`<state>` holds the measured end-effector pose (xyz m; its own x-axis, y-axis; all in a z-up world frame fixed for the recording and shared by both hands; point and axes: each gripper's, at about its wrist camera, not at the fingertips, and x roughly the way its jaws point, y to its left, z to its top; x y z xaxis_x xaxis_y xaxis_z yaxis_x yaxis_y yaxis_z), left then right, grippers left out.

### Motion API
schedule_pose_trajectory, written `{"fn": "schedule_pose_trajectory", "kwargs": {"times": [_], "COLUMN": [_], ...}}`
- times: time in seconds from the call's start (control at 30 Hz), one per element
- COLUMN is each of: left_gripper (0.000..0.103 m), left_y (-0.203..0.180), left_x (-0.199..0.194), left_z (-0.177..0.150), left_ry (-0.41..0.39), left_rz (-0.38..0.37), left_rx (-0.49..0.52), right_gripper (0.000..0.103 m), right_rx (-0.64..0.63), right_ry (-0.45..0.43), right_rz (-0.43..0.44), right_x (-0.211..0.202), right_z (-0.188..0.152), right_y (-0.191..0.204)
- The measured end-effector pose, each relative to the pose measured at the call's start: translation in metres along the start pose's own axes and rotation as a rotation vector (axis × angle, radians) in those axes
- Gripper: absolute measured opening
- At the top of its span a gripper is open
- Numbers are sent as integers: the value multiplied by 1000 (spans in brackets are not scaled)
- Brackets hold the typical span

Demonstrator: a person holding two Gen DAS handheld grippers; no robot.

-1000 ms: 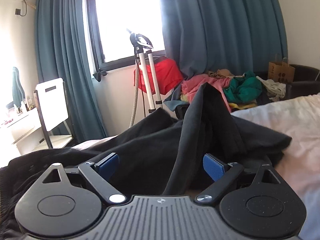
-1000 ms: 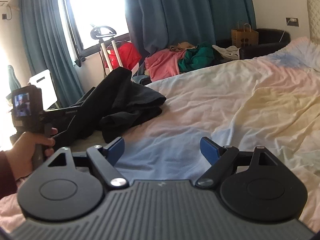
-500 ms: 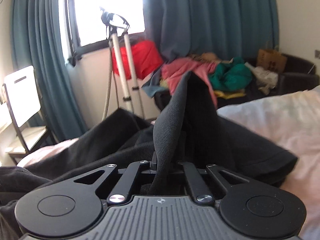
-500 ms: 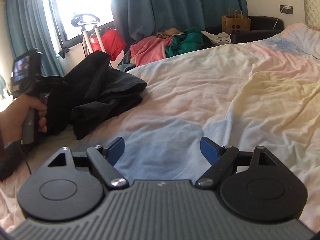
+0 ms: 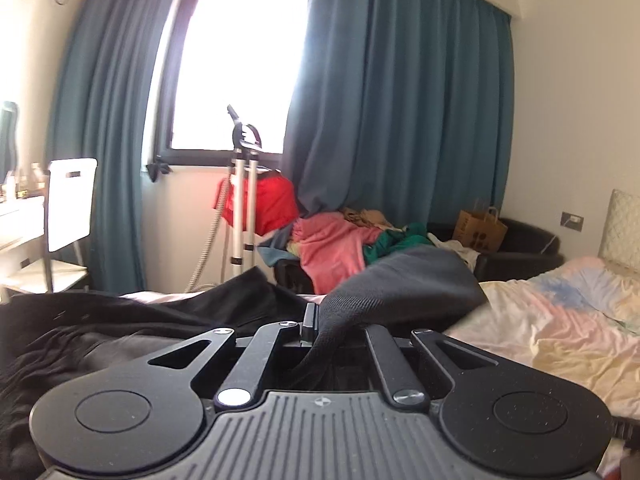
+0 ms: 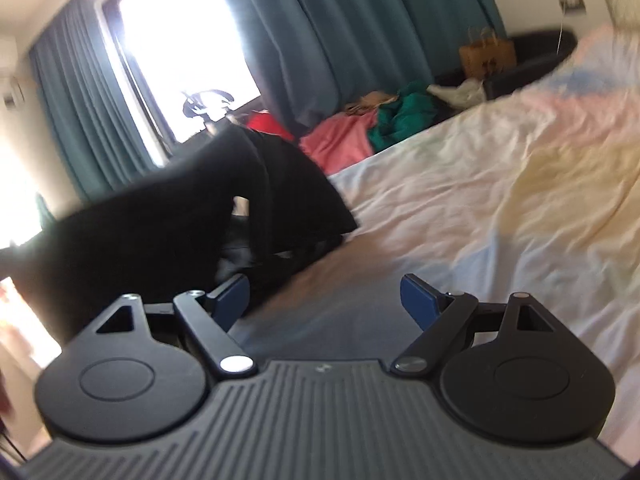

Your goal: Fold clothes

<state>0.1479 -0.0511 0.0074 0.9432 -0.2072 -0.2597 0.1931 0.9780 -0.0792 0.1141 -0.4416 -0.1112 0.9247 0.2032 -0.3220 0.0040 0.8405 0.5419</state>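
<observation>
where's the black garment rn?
Left side of the bed: the black garment is lifted off the sheet, one fold pinched in the shut left claw. The open right claw hovers just beside its lower edge.

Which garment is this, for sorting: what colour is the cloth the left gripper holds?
Black garment, clearest in the left wrist view.

Bedroom background: teal curtains (image 5: 404, 120) flanking a bright window (image 5: 236, 68); garment steamer stand (image 5: 244, 184) before a red cloth (image 5: 272, 200). Black armchair (image 5: 520, 252) bearing a brown paper bag (image 5: 480, 228); beside it a heap of pink (image 5: 336, 248) and green (image 5: 404, 240) laundry. White chair (image 5: 70, 204) at left; bed with pastel sheet (image 5: 560, 320).
</observation>
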Motion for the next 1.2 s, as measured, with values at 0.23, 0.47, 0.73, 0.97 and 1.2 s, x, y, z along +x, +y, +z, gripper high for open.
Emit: {"fn": "schedule_pose_trajectory", "kwargs": {"times": [0.23, 0.47, 0.73, 0.97, 1.2], "left_gripper": [4, 4, 4, 4, 4], "left_y": [55, 94, 139, 173, 177], "left_x": [-54, -59, -37, -28, -25], "left_z": [-49, -51, -62, -76, -78], "left_ry": [-11, -58, -99, -103, -103], "left_rz": [97, 89, 101, 121, 97], "left_rx": [-224, -386, -513, -588, -603], "right_gripper": [87, 87, 87, 85, 85], "right_rx": [491, 559, 779, 890, 768], "right_ry": [110, 318, 364, 83, -16], "right_rz": [325, 436, 480, 308, 52], "right_x": [-3, 36, 108, 148, 172], "right_z": [-35, -86, -127, -115, -59], "right_y": [-21, 11, 41, 14, -6]}}
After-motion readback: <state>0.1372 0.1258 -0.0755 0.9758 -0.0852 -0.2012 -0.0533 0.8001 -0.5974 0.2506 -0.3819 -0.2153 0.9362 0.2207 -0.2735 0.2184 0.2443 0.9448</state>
